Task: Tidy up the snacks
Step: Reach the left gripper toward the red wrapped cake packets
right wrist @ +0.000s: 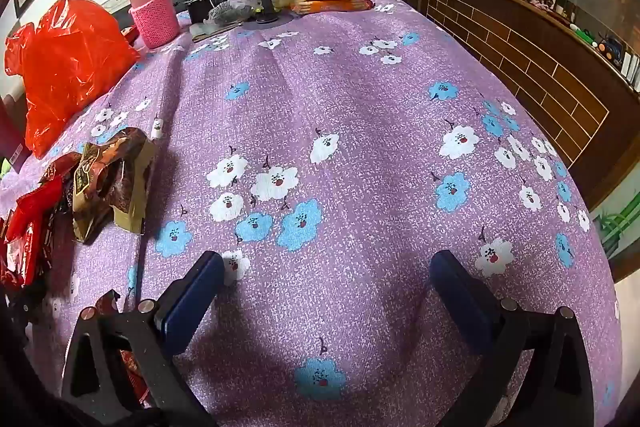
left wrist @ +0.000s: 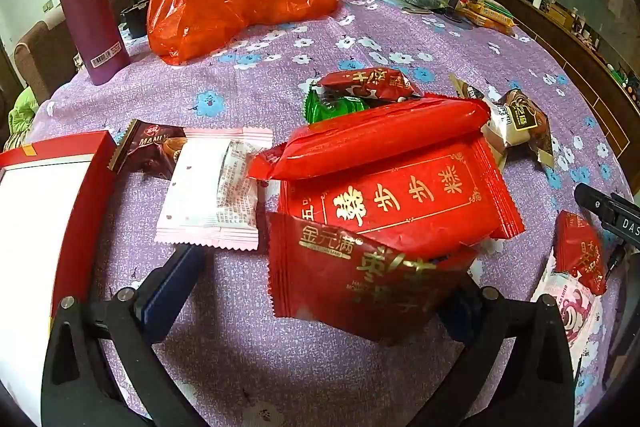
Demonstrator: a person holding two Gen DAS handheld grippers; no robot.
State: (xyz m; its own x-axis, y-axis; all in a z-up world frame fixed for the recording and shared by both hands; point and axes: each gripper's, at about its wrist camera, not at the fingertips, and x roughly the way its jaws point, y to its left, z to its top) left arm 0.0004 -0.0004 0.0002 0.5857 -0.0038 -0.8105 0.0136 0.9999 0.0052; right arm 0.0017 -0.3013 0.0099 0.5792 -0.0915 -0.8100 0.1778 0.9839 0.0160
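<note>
Both tools, left tool (left wrist: 320, 291) and right tool (right wrist: 326, 281), hang released over the purple floral tablecloth (right wrist: 360, 115) beside a wood-panelled counter (right wrist: 520, 59).

Black hand-held gripper (right wrist: 326, 267) frames, blue finger pads (right wrist: 192, 303), silver screws

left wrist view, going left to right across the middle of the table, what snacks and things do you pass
red box → dark brown snack packet → pink-and-white packet → flat red packet with gold lettering → brown-and-cream packets
</note>
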